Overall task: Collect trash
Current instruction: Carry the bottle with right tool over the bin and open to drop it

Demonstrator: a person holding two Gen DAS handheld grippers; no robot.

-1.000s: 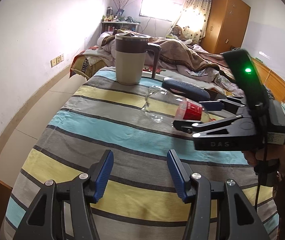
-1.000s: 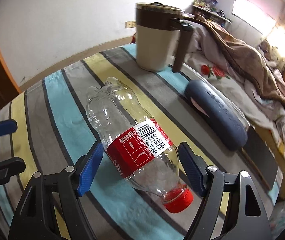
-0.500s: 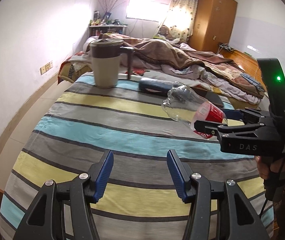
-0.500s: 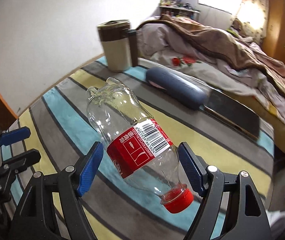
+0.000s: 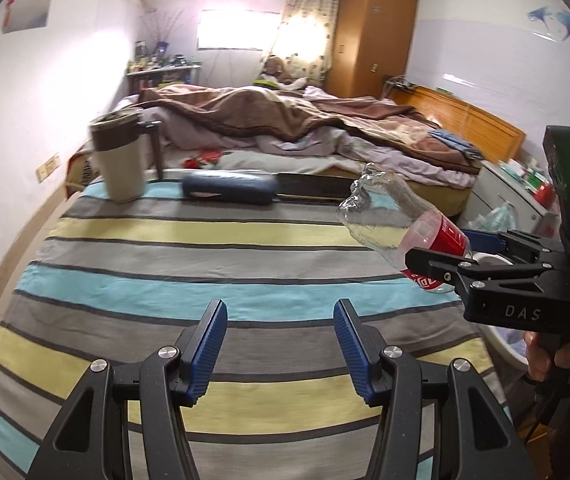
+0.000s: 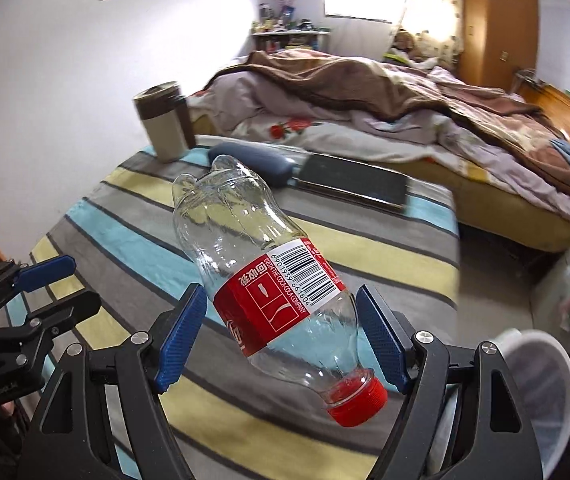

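Off the right edge of the striped table [image 5: 213, 248], right gripper [image 6: 281, 334] now carries the clamped empty bottle [image 6: 269, 280] clear of the surface it lay on, toward the white bin [image 6: 541, 364]; left gripper [image 5: 277, 344] idle, fingers apart, so drop-off looks next.

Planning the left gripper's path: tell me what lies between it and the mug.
Only bare striped tablecloth lies between the open left gripper and the mug, as the left wrist view shows.
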